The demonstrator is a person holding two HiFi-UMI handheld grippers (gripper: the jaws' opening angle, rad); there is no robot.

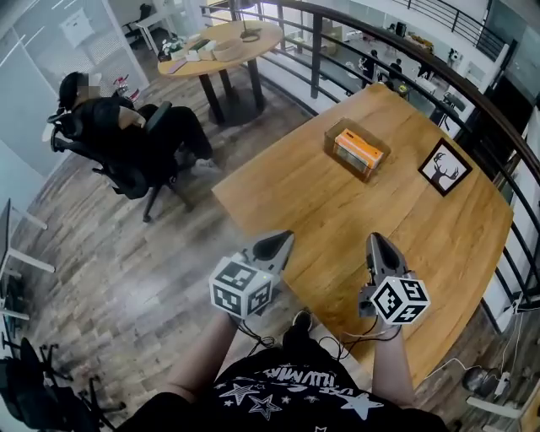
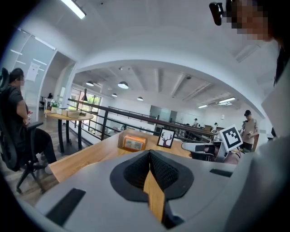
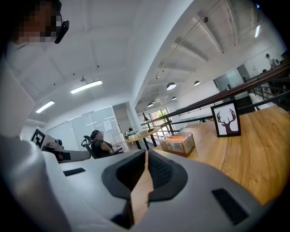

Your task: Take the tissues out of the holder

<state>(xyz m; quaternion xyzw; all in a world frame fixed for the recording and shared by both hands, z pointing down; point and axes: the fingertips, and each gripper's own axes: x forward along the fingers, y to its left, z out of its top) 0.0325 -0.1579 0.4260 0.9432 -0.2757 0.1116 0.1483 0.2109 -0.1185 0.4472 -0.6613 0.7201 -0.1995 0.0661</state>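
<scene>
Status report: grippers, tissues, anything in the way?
Left gripper and right gripper shut, empty, over the table's near edge. Tissues in holder, far side, untouched. Nothing between; deer picture off right.

Brightly, evenly lit from ceiling lights (image 3: pixel 86 86); bends hard toward edges, darkens in corners, casts only soft shadows.

Grey wood-plank floor (image 1: pixel 110 270); curved dark railing (image 1: pixel 472 89) behind table (image 1: pixel 321 211); round table (image 1: pixel 240 38) beyond; person (image 1: pixel 105 122) seated in office chair (image 1: pixel 131 179); white ceiling (image 2: pixel 158 41), strip lights (image 2: pixel 72 8).
</scene>
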